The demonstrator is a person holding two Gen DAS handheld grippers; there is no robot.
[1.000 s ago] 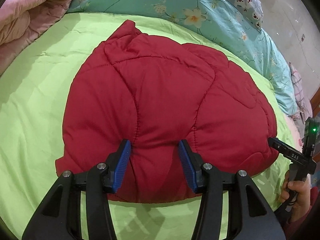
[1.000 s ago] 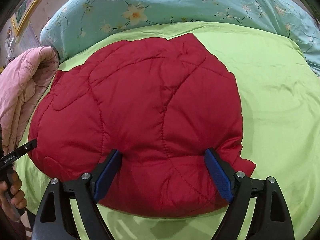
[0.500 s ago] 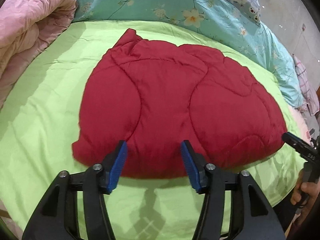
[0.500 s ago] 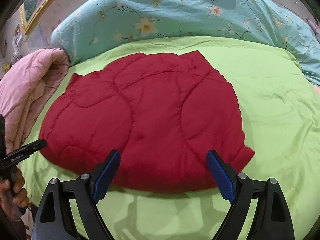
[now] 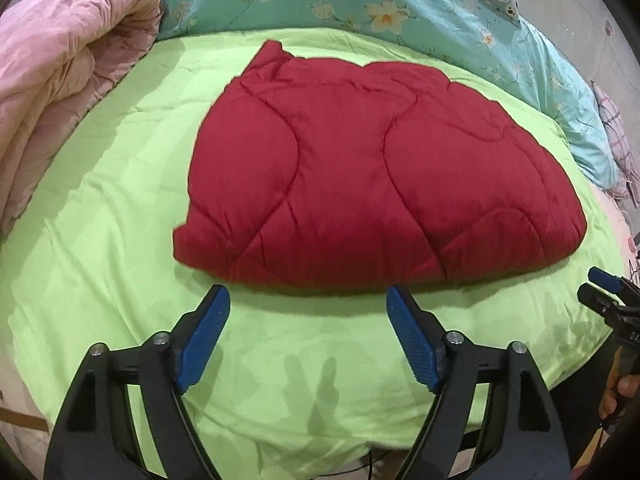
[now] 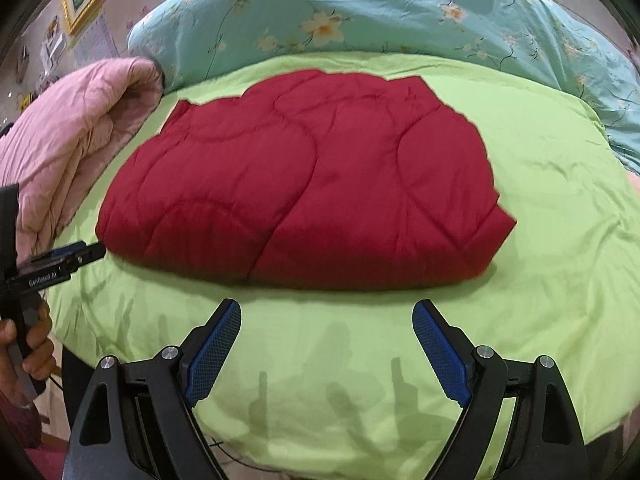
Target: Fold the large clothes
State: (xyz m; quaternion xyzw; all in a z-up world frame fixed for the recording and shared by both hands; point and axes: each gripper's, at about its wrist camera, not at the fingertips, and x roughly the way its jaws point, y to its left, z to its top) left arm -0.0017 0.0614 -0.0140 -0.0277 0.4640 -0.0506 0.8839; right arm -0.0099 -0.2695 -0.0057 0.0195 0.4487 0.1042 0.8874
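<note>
Left wrist view: red quilted jacket (image 5: 372, 176) lies folded into a compact bundle on the green bedsheet (image 5: 104, 208), pink quilt (image 5: 52, 80) at the far left, teal floral duvet (image 5: 400, 12) behind. Left gripper (image 5: 308, 304) sits just short of the near edge w/ fingers spread, holding nothing. Right gripper (image 6: 326, 312) likewise released, apart from the cloth. Fold looks done or nearly so, imo. Next: either one more fold from a side edge, needing both grippers to pinch thick padding, or a tidy-up press.
</note>
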